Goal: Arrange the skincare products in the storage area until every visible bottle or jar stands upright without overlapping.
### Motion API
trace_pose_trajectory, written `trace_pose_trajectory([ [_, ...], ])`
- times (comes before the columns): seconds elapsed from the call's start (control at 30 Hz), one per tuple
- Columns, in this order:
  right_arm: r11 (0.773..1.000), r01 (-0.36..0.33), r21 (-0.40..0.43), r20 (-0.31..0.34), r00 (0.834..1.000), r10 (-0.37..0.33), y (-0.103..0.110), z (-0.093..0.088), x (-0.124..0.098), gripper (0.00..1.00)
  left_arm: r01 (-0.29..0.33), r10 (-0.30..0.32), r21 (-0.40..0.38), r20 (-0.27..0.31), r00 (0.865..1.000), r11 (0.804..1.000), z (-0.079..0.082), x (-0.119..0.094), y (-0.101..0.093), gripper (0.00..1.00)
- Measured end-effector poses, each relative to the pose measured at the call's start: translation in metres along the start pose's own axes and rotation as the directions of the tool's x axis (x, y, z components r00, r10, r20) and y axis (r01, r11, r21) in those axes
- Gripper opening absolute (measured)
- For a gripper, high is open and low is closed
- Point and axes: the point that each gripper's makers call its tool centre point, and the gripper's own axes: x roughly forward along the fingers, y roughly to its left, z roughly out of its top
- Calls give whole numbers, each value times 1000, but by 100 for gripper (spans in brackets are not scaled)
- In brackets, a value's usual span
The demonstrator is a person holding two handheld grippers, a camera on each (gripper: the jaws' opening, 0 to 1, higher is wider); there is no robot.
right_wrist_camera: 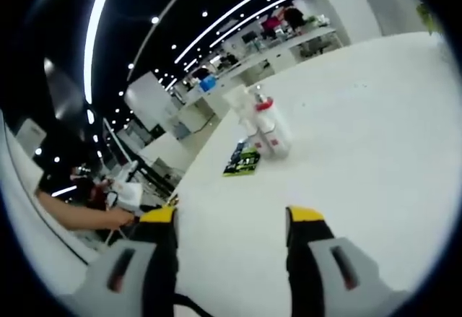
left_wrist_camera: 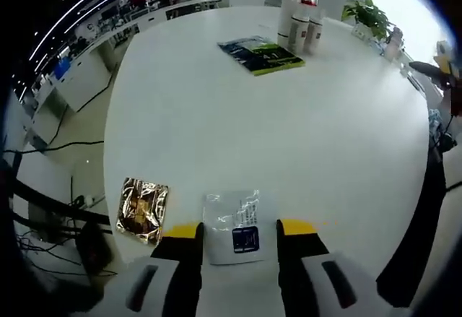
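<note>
Nearest, a white sachet (left_wrist_camera: 232, 227) lies between the left gripper's (left_wrist_camera: 237, 232) wide-open, empty jaws, apparently lined up for a grasp, while the right gripper (right_wrist_camera: 231, 219) hangs spread and empty toward upright bottles (right_wrist_camera: 266, 132) at 12 o'clock.

Round white table (left_wrist_camera: 303, 136), clear sachet (left_wrist_camera: 232, 227), gold foil sachet (left_wrist_camera: 143, 209), green-black packet (left_wrist_camera: 261, 54), upright white bottles (left_wrist_camera: 297, 28)
</note>
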Motion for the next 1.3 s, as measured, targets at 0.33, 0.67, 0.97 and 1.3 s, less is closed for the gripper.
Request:
trace_pose_trajectory([
  [0.33, 1000, -24, 2, -14, 1000, 24, 4, -2, 3, 56, 42, -43, -103, -7, 999, 994, 5, 0, -4, 40],
  [0.67, 999, -37, 3, -38, 999, 37, 4, -7, 7, 55, 94, -94, -5, 15, 995, 996, 19, -1, -25, 40],
  [0.97, 997, -70, 20, -65, 995, 71, 10, -13, 15, 53, 194, -205, 137, 73, 976, 971, 60, -17, -85, 40],
  [1.3, 984, -165, 64, -131, 976, 173, 30, -24, 27, 42, 260, -328, 369, 136, 935, 892, 119, -48, -167, 40],
])
